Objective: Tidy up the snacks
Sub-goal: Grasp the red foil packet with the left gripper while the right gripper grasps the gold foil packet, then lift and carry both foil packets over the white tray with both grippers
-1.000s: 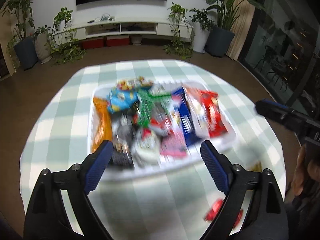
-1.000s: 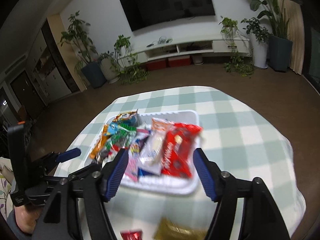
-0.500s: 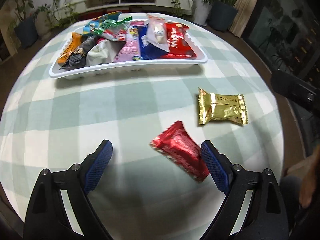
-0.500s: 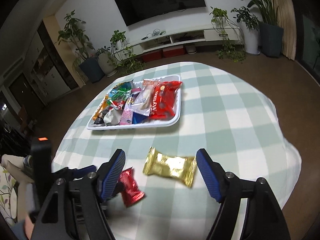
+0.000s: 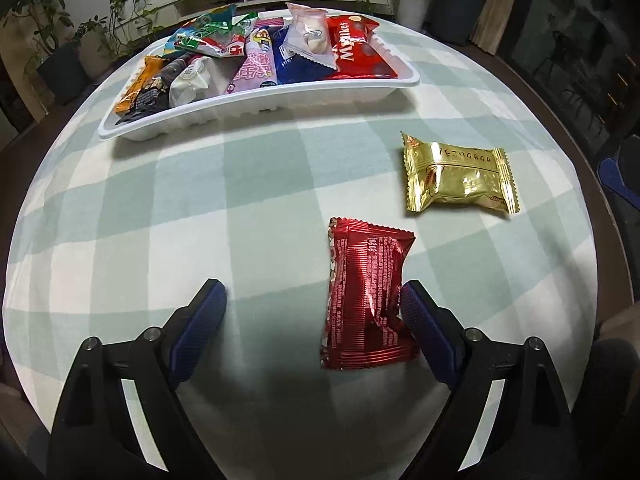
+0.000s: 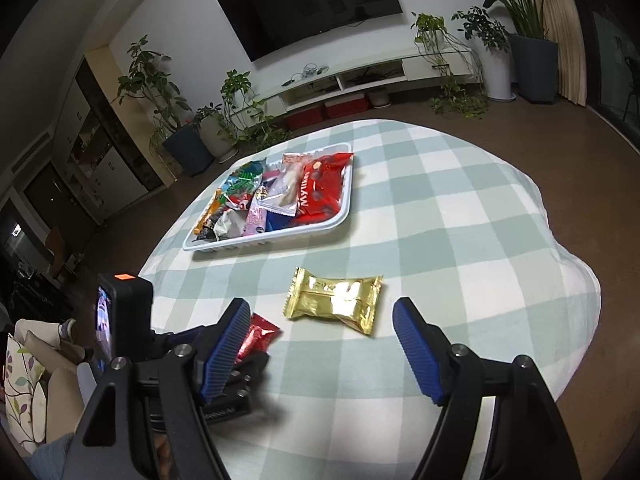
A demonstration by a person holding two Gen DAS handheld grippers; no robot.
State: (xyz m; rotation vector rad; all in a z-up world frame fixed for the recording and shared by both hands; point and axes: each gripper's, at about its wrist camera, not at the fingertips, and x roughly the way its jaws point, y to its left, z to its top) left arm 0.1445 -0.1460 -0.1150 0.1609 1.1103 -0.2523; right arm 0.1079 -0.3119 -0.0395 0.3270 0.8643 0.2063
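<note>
A white tray point(image 5: 256, 98) full of several snack packets sits at the far side of the checked tablecloth; it also shows in the right wrist view as the tray point(image 6: 320, 226). Two loose packets lie nearer: a red foil packet point(image 5: 366, 300) and a gold foil packet point(image 5: 458, 178). My left gripper point(image 5: 312, 300) is open just above the cloth, and the red packet lies by its right finger with the pads off it. My right gripper point(image 6: 320, 326) is open, and the gold packet point(image 6: 334, 300) lies just beyond its fingertips. The red packet point(image 6: 256, 338) peeks out behind its left finger.
The table's rounded edge drops off close on the right point(image 6: 576, 292) and on the near side. The left gripper's body and camera point(image 6: 124, 320) sit close to the right gripper's left finger. Potted plants, a TV and a low white cabinet stand far behind.
Both grippers pulled back from over the tray toward the near side of the table and sank lower. The red and gold packets came into view, now close to the fingertips.
</note>
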